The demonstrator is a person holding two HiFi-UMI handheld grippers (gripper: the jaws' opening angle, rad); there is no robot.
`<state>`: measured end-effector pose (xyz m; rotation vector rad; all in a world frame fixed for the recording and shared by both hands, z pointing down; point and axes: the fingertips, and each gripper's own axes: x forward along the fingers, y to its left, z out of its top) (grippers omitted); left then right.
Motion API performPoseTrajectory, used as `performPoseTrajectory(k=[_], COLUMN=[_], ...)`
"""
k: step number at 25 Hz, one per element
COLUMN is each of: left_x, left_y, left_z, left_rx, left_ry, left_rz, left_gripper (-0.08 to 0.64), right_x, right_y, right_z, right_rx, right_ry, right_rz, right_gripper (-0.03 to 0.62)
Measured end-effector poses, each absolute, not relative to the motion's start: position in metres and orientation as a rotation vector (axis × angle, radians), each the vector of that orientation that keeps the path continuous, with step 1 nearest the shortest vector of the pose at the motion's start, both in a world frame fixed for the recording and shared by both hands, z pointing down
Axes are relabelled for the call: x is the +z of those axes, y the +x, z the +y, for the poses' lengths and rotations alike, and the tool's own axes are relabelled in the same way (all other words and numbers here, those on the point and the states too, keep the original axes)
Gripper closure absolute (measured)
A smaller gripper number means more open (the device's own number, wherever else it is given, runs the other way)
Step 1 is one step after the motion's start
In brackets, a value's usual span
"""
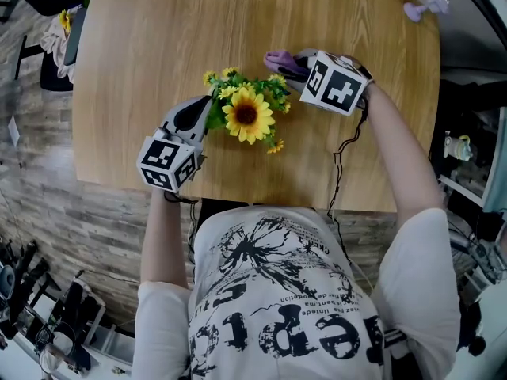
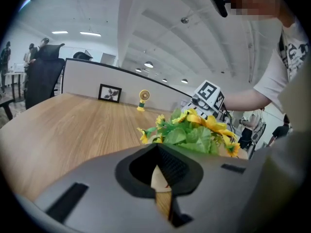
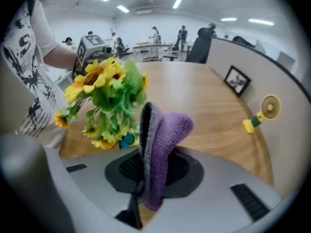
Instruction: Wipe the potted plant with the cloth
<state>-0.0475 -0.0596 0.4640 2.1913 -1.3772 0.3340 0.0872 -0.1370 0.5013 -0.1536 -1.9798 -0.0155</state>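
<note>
Purple cloth (image 3: pixel 163 144) is clamped in the right gripper (image 1: pixel 303 64), right up against the potted plant (image 1: pixel 247 114). Left gripper (image 1: pixel 200 115) is parked on the other side, jaws squeezed together.

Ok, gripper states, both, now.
Left gripper: closed beside the plant; whether it grips anything cannot be told.
Right gripper: closed on the purple cloth.

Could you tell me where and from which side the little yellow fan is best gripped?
Probably the thin neck below its round head, coming in level from the open table side: the fan stands upright with the partition close behind.
</note>
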Motion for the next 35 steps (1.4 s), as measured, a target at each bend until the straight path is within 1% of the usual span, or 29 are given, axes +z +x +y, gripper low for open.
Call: performPoseTrajectory(k=[4,7,12,18,26,30,35], left_x=[0.461,0.444,0.410,0.369,0.335,0.336,0.344], left_y=[-0.050,-0.055,-0.061,-0.083,-0.131,-0.153,-0.170], left_z=[-0.060,-0.064,-0.071,-0.089,-0.087,-0.079,-0.068], left_rx=[0.291,0.227,0.263,0.247,0.271,0.230,0.241], left_ry=[2.155,2.158,2.282,2.447,2.631,2.646,2.678], left_rz=[-1.404,-1.445,-1.466,-1.445,-1.355,-1.287,-1.188], left_gripper=[0.557,0.557,0.557,0.557,0.557,0.557,0.557], right_x=[0.463,0.433,0.387,0.354,0.341,0.346,0.377], right_y=[0.072,0.062,0.041,0.014,-0.014,-0.048,-0.095], right_z=[-0.167,-0.177,-0.172,-0.160,-0.125,-0.099,-0.071], right_rx=[0.005,0.027,0.095,0.133,0.225,0.315,0.369], right_ry=[0.138,0.290,0.467,0.642,0.902,0.960,0.966], right_rz=[-2.167,-2.283,-2.419,-2.493,-2.457,-2.453,-2.406], right_gripper=[0.518,0.518,0.518,0.517,0.515,0.515,0.515])
